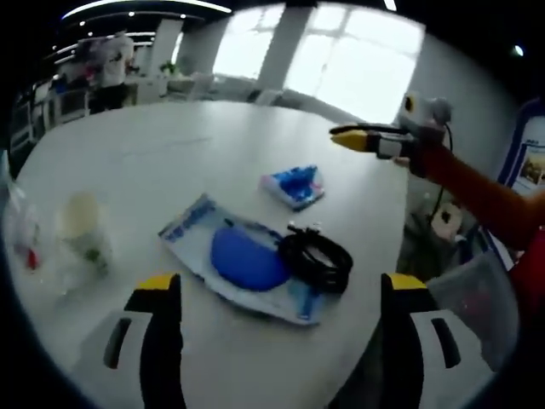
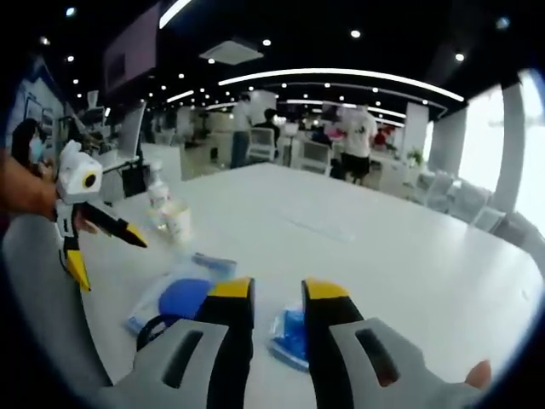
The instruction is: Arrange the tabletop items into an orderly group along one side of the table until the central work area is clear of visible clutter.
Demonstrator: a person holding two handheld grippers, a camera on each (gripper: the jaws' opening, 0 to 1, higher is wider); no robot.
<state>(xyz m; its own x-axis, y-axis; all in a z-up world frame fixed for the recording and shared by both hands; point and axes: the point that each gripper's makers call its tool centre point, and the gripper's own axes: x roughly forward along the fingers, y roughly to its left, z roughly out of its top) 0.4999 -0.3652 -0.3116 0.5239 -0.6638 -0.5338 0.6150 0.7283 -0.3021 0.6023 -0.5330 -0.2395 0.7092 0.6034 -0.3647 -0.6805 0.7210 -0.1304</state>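
On the white table (image 1: 170, 145) lies a clear bag (image 1: 192, 223) with a blue round pad (image 1: 247, 257) on it. A coiled black cable (image 1: 318, 258) rests on the bag's right end. A small blue-and-white packet (image 1: 295, 186) lies just beyond. My left gripper (image 1: 279, 285) hovers wide open above the pad and cable. My right gripper (image 1: 345, 139), held by an orange-sleeved arm, floats over the table's far right edge. In the right gripper view my right gripper (image 2: 278, 291) has its jaws close together with a narrow empty gap, above the packet (image 2: 289, 336), pad (image 2: 183, 298) and cable (image 2: 153, 328); the left gripper (image 2: 111, 262) is spread open at left.
A clear bottle with a pale cap (image 1: 85, 232) and another clear container (image 1: 25, 243) stand at the table's left edge; the bottle (image 2: 174, 217) sits beyond the bag. Bare tabletop stretches far behind the items. Chairs, desks and people fill the office background.
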